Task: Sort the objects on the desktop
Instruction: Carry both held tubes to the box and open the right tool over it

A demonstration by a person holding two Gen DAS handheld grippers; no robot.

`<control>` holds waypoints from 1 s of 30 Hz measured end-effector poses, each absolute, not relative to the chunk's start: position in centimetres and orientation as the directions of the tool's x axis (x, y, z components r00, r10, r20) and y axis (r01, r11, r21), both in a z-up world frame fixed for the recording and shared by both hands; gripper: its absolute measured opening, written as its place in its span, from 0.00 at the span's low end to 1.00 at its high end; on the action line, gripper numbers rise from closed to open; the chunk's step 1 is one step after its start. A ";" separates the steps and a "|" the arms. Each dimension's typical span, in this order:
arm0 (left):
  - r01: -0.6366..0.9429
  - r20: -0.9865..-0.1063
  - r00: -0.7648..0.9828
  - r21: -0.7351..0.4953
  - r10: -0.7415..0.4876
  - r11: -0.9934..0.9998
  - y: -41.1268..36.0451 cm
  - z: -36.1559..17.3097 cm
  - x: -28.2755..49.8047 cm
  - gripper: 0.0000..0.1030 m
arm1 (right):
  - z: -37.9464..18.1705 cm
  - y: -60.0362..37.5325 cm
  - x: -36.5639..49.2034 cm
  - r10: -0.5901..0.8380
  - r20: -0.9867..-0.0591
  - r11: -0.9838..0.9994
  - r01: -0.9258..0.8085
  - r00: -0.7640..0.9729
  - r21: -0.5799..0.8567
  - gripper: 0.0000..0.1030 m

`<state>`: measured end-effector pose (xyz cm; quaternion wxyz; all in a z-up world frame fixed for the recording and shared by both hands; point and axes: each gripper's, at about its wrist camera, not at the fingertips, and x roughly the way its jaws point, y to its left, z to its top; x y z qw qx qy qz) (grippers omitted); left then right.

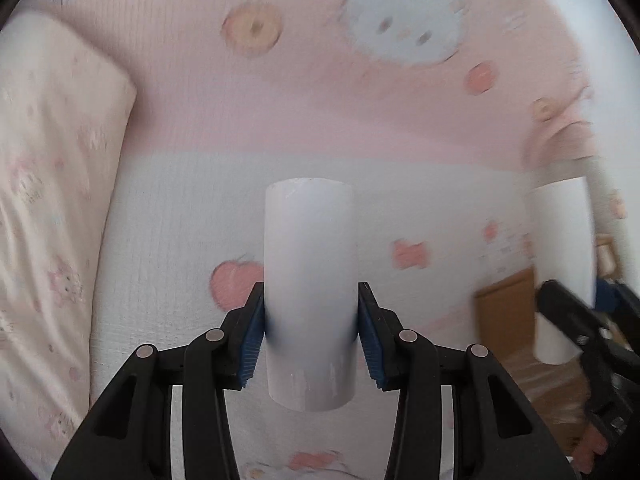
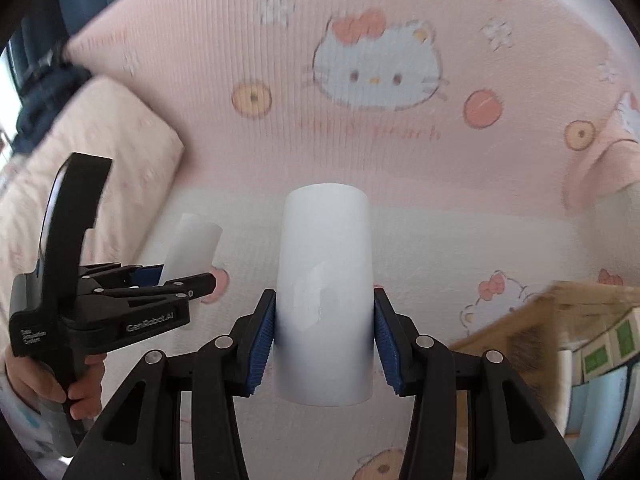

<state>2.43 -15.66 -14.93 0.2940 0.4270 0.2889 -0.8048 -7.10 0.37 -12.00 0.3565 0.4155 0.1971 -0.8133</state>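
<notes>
My left gripper is shut on a white cylinder, held upright above the bed. My right gripper is shut on a second white cylinder, also upright. In the left wrist view the right gripper and its white cylinder show at the right edge. In the right wrist view the left gripper shows at the left with its cylinder, held by a hand.
A pink and white Hello Kitty blanket covers the bed below. A pale patterned pillow lies at the left. A cardboard box holding small green and white packs stands at the lower right.
</notes>
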 end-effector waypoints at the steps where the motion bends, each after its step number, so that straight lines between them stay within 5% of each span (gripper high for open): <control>1: 0.707 -0.844 -0.484 -0.223 -0.230 -0.671 -15.0 -13.8 2.3 0.45 | -11.2 0.8 -6.9 -0.431 -0.805 -0.672 0.740 -0.408 -0.016 0.43; 15: 0.411 -0.752 -0.656 -0.292 -0.057 -0.864 -4.8 -4.6 -5.4 0.46 | -2.6 15.3 -8.4 -0.586 -0.661 -0.776 0.559 -0.468 0.292 0.43; 23: 0.221 -0.758 -0.653 -0.209 0.015 -0.952 2.5 -2.9 -10.2 0.46 | -2.8 22.4 -9.9 -0.507 -0.703 -0.852 0.416 -0.498 0.319 0.42; 30: 0.127 -0.822 -0.561 -0.204 0.099 -0.971 6.5 -4.8 -15.1 0.46 | -3.8 24.9 -10.9 -0.436 -0.732 -0.889 0.374 -0.523 0.263 0.17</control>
